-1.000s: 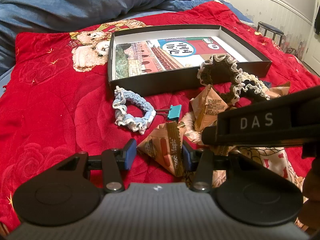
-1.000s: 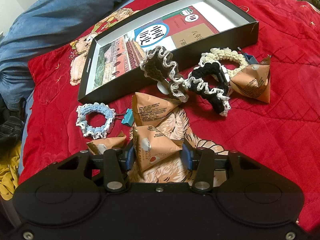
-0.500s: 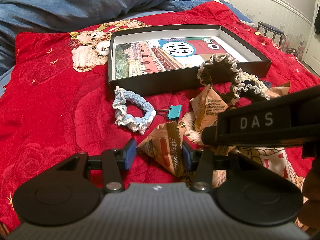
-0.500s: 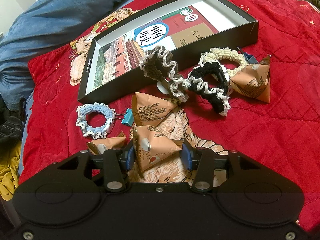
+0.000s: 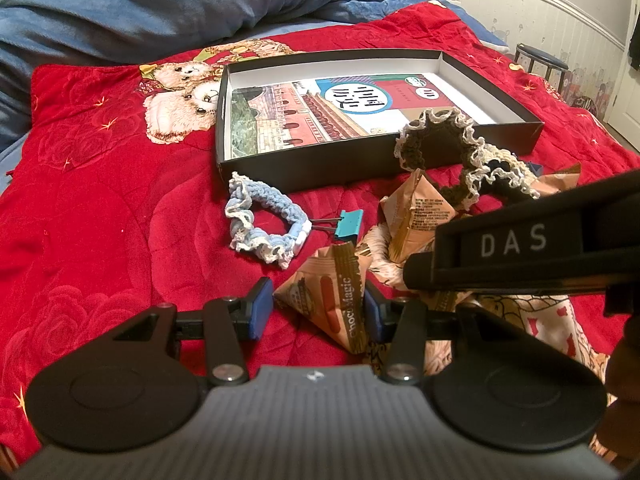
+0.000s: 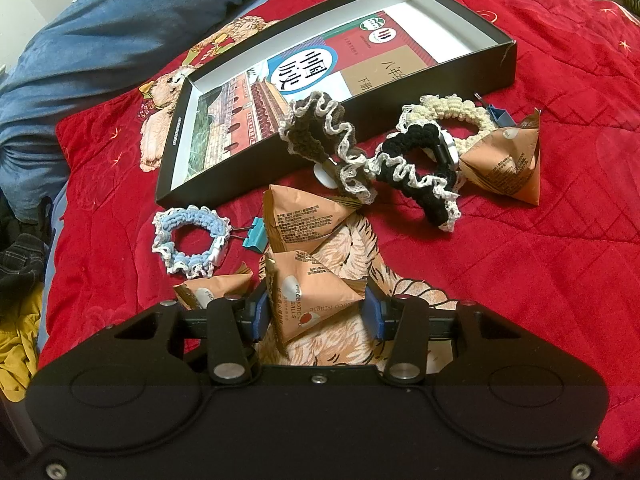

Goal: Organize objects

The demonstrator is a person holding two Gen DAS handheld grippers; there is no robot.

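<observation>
In the left wrist view my left gripper [image 5: 316,310] straddles a tan pyramid snack packet [image 5: 332,300] lying on the red bedspread. Its jaws are closing, the blue pads [image 5: 260,308] close beside the packet without squeezing it. In the right wrist view my right gripper [image 6: 318,314] is shut on another tan packet [image 6: 316,296], both pads against its sides. Behind them an open black box [image 6: 280,172] holds a book [image 6: 304,72].
Around the box front lie a blue scrunchie [image 6: 192,240], a teal binder clip [image 6: 256,236], further packets [image 6: 304,220], and brown [image 6: 320,136], black [image 6: 416,176] and cream [image 6: 452,116] scrunchies. The right tool's black body [image 5: 512,248] crosses the left view. A blue blanket [image 5: 160,8] lies behind.
</observation>
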